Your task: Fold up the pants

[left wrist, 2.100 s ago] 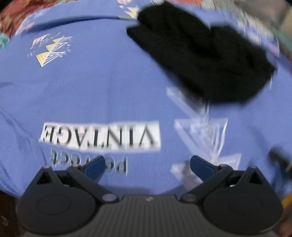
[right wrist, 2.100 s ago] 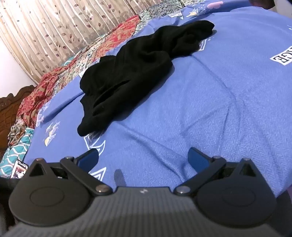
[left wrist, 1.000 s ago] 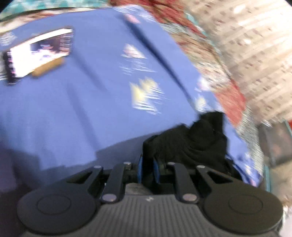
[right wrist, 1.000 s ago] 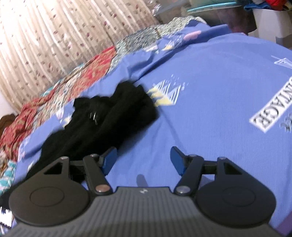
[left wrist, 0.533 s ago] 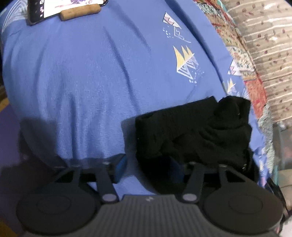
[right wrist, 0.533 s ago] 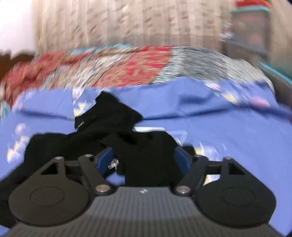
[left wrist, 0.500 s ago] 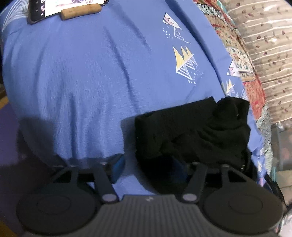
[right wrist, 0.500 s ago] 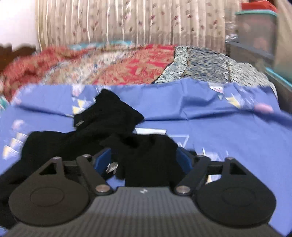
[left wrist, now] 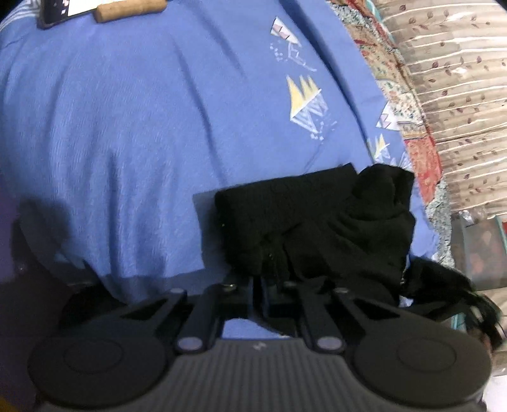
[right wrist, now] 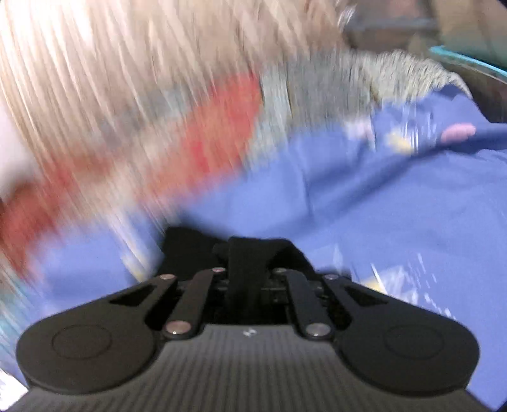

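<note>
The black pants (left wrist: 317, 222) lie bunched on the blue bedspread (left wrist: 142, 126). My left gripper (left wrist: 261, 279) is shut on the near edge of the pants. In the right wrist view, which is blurred by motion, my right gripper (right wrist: 245, 272) is shut on a fold of the black pants (right wrist: 247, 253), which rises between its jaws. The rest of the pants is hidden behind the gripper there.
A phone (left wrist: 63, 8) and a brown cylinder (left wrist: 130, 6) lie at the far edge of the bedspread. A patterned quilt (left wrist: 408, 104) and a curtain (left wrist: 459, 79) are to the right. A storage box (left wrist: 481, 247) stands past the bed's edge.
Both grippers have closed on the pants. Half a second ago their jaws were open around the cloth. The right gripper is now moving fast, with its view swinging.
</note>
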`<state>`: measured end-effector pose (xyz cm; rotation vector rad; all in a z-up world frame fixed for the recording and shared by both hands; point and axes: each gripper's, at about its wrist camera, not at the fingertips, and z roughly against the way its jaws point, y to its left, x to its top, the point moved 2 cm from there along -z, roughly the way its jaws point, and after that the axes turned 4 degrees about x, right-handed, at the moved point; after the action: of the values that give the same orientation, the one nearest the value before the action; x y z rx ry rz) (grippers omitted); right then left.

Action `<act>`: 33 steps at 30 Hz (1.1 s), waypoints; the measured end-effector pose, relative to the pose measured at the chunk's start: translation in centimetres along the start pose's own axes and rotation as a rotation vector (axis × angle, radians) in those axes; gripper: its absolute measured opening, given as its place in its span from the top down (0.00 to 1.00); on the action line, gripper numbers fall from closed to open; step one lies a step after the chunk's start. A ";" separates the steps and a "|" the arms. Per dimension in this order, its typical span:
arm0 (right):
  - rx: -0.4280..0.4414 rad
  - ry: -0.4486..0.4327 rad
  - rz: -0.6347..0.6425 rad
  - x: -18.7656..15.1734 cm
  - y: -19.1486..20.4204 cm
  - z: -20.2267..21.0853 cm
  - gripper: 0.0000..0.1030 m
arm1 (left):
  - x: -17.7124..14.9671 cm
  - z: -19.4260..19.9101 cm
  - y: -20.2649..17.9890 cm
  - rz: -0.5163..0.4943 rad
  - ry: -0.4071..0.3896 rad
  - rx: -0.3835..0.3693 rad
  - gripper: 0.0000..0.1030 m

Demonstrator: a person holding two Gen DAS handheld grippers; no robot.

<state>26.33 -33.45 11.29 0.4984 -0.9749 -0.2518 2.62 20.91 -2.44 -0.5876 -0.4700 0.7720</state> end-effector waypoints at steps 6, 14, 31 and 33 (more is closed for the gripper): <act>0.040 -0.288 -0.074 0.8 -3.8 12.9 0.91 | -0.4 1.9 -0.7 -0.019 -0.018 -0.088 0.95; -0.303 0.034 -0.135 -13.5 -12.5 16.9 0.81 | -1.4 1.6 -0.3 -0.089 0.013 0.044 0.95; -0.235 0.071 0.498 -9.9 -2.3 8.8 0.44 | -1.9 2.4 -0.4 -0.093 0.001 0.118 0.91; -0.233 0.178 0.514 -10.4 -2.9 5.7 0.45 | -2.1 2.4 -0.6 -0.094 -0.004 0.124 0.91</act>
<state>15.95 -33.20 4.83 0.0459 -0.8541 0.1396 0.18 19.70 -0.65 -0.4456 -0.4469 0.7072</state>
